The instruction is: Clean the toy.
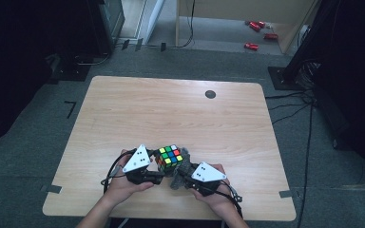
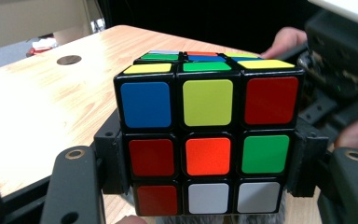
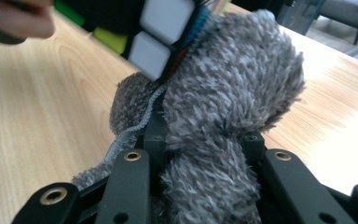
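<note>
The puzzle cube (image 1: 169, 158) sits at the near centre of the wooden table (image 1: 171, 109), held between the two grippers. In the left gripper view the left gripper (image 2: 205, 163) has its two black jaws clamped on the cube (image 2: 208, 135), one jaw against each side at the level of the middle and lower rows. The face toward that camera reads blue, yellow, red on the top row; red, orange, green on the middle row; red, white, white on the bottom row. The cube's upper face carries yellow, green and yellow stickers along its near edge. In the right gripper view the right gripper (image 3: 200, 149) has its jaws closed on a fluffy grey cloth (image 3: 233, 93), which bulges up between and above them. The cloth presses against the cube (image 3: 161, 28), whose white stickers appear at the top of that view. In the high view the cloth (image 1: 182, 167) lies just beside the cube on its right side, touching it. The left hand (image 1: 123, 183) and right hand (image 1: 214, 190) grasp the gripper bodies near the table's front edge. A dark round disc (image 1: 210, 94) is set in the tabletop near the far edge, well apart from the cube. No container is on the table.
</note>
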`<state>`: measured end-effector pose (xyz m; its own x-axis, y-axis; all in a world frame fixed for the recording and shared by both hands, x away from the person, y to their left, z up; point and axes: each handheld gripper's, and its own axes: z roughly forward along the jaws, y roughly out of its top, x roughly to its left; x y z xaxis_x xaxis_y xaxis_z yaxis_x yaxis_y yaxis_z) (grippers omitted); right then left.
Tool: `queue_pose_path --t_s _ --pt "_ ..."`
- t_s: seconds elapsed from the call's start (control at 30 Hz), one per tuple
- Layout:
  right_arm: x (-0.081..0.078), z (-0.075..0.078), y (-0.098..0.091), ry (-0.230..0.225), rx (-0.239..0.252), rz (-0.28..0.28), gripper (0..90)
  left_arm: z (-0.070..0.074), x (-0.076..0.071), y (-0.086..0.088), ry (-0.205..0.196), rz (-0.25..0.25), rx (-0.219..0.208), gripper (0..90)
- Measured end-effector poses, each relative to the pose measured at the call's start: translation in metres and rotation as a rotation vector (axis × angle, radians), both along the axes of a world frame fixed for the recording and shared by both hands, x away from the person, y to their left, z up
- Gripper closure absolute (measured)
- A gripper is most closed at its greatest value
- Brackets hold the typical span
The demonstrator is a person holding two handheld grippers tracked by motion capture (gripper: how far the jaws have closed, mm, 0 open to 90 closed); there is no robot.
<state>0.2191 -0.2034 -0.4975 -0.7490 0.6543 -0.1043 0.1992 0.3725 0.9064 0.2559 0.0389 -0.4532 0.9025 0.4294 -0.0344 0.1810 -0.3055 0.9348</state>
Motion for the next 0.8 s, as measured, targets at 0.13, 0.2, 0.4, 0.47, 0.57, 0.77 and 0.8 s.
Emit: queue_pose_path --t_s 0.13,0.2,0.4,0.47,0.57,0.77,0.8 --pt "-0.001 0.006 -0.002 -0.044 -0.01 -0.003 66.6 0.0 0.002 0.003 0.015 -0.004 -0.009 34.3" --pt "-0.002 0.011 -0.007 -0.068 0.008 -0.021 66.6 -0.001 0.001 0.002 0.011 -0.002 0.004 34.3" --pt "-0.004 0.007 -0.003 -0.082 -0.007 -0.01 66.7 0.001 0.001 0.002 0.017 -0.002 -0.002 34.3" --pt "-0.007 0.002 0.005 -0.081 -0.046 0.012 66.6 0.001 0.002 0.003 0.025 0.002 -0.01 34.2" --pt "-0.008 0.0 0.011 -0.084 -0.072 0.026 66.6 0.001 0.004 0.005 0.034 0.001 -0.019 34.2" --pt "-0.007 0.011 -0.004 -0.125 -0.034 0.008 66.6 -0.002 0.006 0.006 0.044 0.017 -0.001 34.3" --pt "-0.008 0.012 -0.005 -0.13 -0.037 0.008 66.5 -0.002 0.007 0.007 0.048 0.02 0.001 34.2"
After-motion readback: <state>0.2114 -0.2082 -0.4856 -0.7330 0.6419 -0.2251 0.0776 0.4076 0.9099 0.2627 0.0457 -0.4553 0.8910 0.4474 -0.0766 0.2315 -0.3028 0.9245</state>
